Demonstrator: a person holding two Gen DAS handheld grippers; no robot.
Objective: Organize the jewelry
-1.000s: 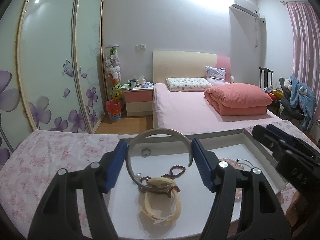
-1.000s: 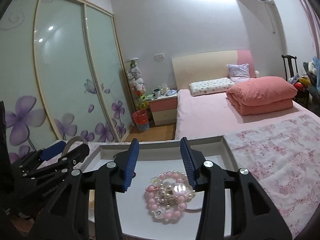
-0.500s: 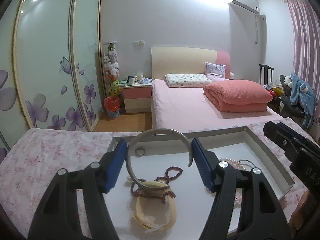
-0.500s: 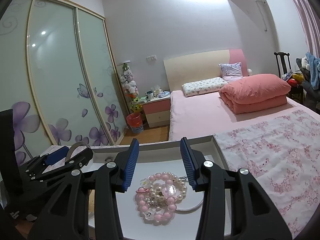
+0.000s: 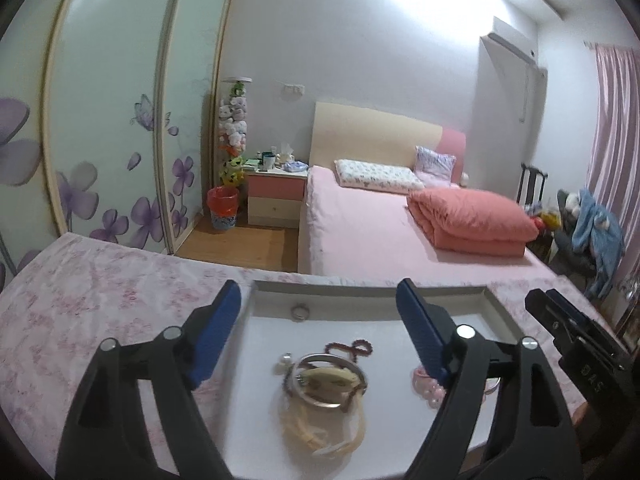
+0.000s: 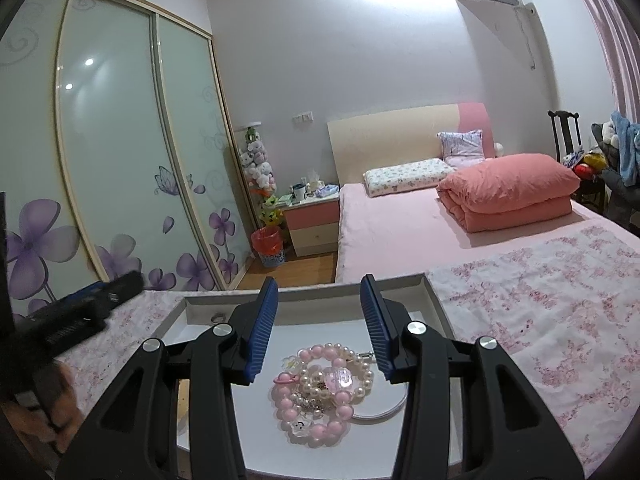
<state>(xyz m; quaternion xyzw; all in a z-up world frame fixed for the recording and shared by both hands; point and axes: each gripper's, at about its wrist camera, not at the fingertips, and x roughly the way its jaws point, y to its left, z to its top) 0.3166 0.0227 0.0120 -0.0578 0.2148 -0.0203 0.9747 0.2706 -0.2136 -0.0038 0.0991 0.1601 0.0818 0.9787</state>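
A white tray (image 5: 360,285) on the flowered cloth holds the jewelry. A silver bangle (image 5: 325,405) lies flat on cream bracelets (image 5: 320,436), beside a dark red bead string (image 5: 352,347), a pearl (image 5: 285,359) and a small ring (image 5: 300,313). My left gripper (image 5: 318,300) hovers above them, its jaws opening with nothing between them. My right gripper (image 6: 319,292) stands open and empty over a pile of pink bead and pearl bracelets (image 6: 320,392) and a thin silver hoop (image 6: 384,410). Each gripper shows at the edge of the other's view.
The flowered cloth (image 6: 540,300) covers the table around the tray. Beyond the far edge are a pink bed (image 5: 380,224), a nightstand (image 5: 276,196), a red bin (image 5: 222,208) and sliding wardrobe doors (image 5: 112,120). A hand (image 6: 52,412) holds the left gripper.
The left jaws widened and let go of the silver bangle, which now lies on the cream bracelets in the tray. The left gripper drew back and up. The right gripper stayed put.
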